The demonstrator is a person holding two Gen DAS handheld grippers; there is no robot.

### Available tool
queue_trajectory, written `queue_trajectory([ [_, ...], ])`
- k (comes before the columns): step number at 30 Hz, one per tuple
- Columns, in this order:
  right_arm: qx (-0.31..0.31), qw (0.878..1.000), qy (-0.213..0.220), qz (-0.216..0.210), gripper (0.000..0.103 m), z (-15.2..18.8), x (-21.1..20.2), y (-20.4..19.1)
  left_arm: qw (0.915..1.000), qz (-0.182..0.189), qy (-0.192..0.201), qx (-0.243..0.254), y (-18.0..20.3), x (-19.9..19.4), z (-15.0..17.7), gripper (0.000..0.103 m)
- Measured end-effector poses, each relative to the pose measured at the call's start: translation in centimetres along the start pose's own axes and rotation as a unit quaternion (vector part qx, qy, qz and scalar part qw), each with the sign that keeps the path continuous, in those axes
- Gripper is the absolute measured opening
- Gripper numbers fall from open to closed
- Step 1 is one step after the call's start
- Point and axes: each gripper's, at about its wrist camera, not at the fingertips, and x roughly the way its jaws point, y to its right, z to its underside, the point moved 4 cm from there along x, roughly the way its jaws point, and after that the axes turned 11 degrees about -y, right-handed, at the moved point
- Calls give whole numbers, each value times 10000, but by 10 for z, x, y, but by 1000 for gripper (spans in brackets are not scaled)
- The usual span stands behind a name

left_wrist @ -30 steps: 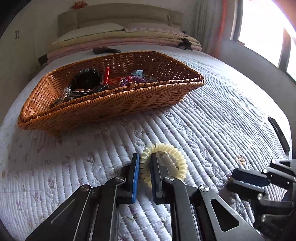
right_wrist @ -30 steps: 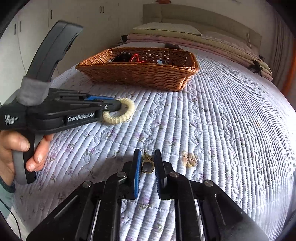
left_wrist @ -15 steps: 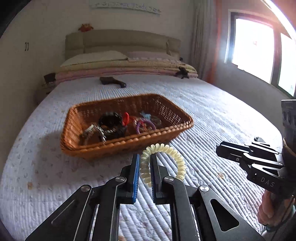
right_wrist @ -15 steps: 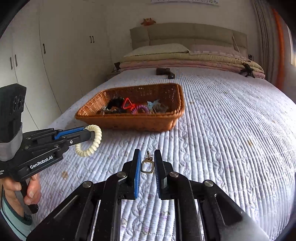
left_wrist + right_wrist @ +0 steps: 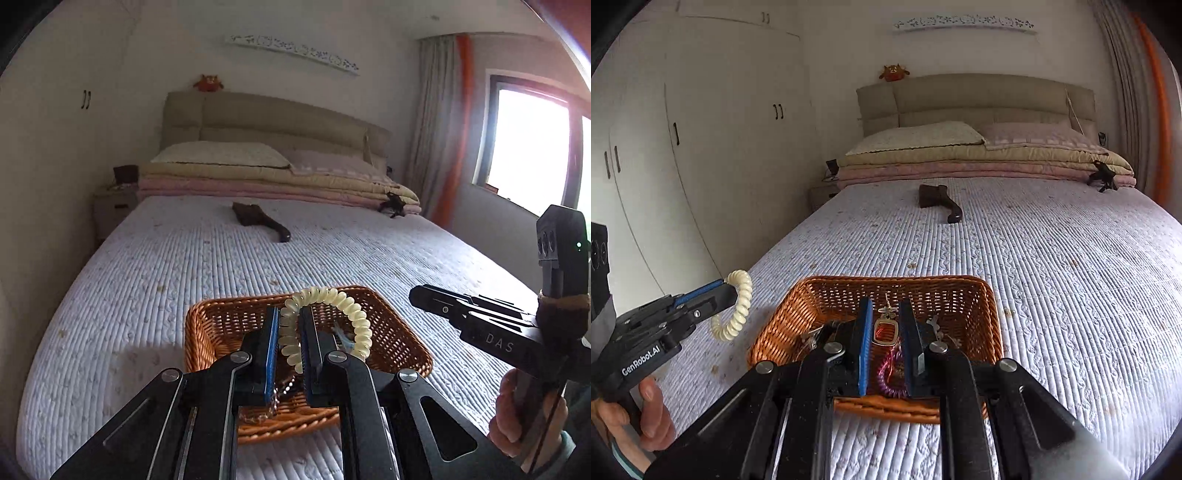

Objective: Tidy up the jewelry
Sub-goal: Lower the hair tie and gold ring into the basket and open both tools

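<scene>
My left gripper point(image 5: 290, 325) is shut on a cream spiral hair tie point(image 5: 351, 314) and holds it above the wicker basket point(image 5: 207, 332). It also shows in the right wrist view point(image 5: 724, 295), left of the basket point(image 5: 991, 325), with the tie point(image 5: 737, 310) hanging from its tip. My right gripper point(image 5: 885, 317) is shut on a small gold pendant point(image 5: 885, 330) over the basket's middle. A purple spiral tie point(image 5: 888, 376) lies in the basket below it.
The basket sits on a quilted white bedspread point(image 5: 1071, 277). A dark brown object point(image 5: 938, 201) lies farther up the bed. Folded blankets and pillows point(image 5: 960, 155) are stacked at the headboard. White wardrobes point(image 5: 701, 147) stand to the left.
Both grippers have risen and moved forward over the basket, each still holding its item. The basket now lies directly below the fingertips in both views.
</scene>
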Motion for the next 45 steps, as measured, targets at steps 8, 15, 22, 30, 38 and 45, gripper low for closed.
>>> queue_trajectory([
  [8, 490, 9964, -691, -99, 16, -17, 95, 27, 9975, -131, -639, -266, -27, 93, -13, 11],
  [15, 484, 9936, -1021, 27, 16, -5, 135, 30, 9958, -287, -812, -296, -35, 123, 1, 11],
  [22, 441, 9904, -1302, 111, 16, 0, 144, 30, 9949, -290, -896, -352, -39, 128, 6, 11],
  [30, 419, 9865, -1578, 125, 16, 11, 157, 25, 9943, -240, -944, -442, -41, 130, 7, 11],
  [38, 363, 9880, -1477, 277, 17, 10, 155, 25, 9941, -292, -931, -469, -44, 129, 6, 13],
  [45, 353, 9903, -1328, 218, 28, 10, 145, 25, 9935, -205, -958, -583, -47, 127, 8, 31],
])
